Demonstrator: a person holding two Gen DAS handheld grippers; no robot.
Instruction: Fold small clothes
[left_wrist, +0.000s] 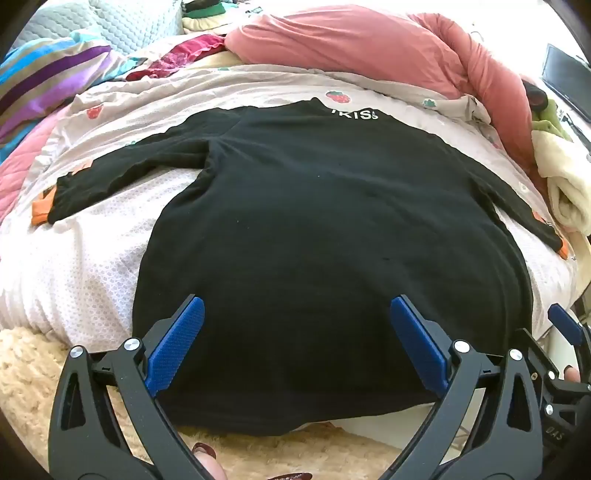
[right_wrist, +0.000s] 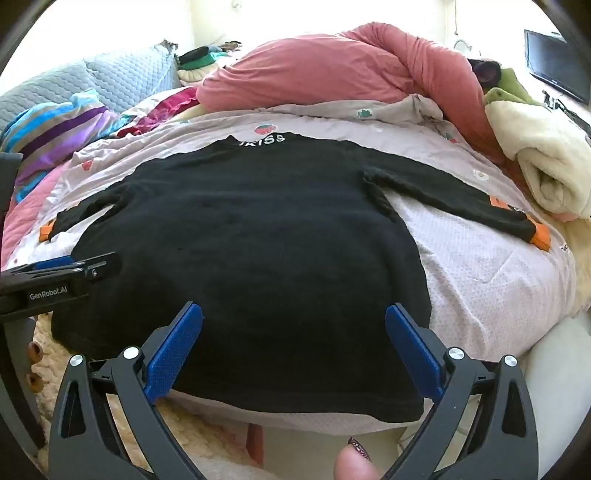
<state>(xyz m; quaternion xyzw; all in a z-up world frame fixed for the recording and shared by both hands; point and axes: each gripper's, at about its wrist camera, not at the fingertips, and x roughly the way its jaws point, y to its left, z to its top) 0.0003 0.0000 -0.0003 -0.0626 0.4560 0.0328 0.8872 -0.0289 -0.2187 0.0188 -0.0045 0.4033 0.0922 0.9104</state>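
Note:
A black long-sleeved shirt (left_wrist: 314, 221) with orange cuffs and white lettering at the collar lies flat on the bed, sleeves spread, hem hanging over the near edge. It also shows in the right wrist view (right_wrist: 251, 236). My left gripper (left_wrist: 297, 306) is open, its blue-padded fingers spread over the shirt's lower part near the hem. My right gripper (right_wrist: 293, 314) is open too, over the hem's right half. The right gripper shows at the right edge of the left wrist view (left_wrist: 565, 328); the left gripper shows at the left edge of the right wrist view (right_wrist: 66, 269).
The bed has a pale quilt (left_wrist: 92, 258) with strawberry prints. A pink duvet (right_wrist: 332, 70) is bunched at the back, a striped cloth (left_wrist: 48, 77) at the left, a rolled cream blanket (right_wrist: 546, 170) at the right. A fluffy cream rug (left_wrist: 33, 373) lies below.

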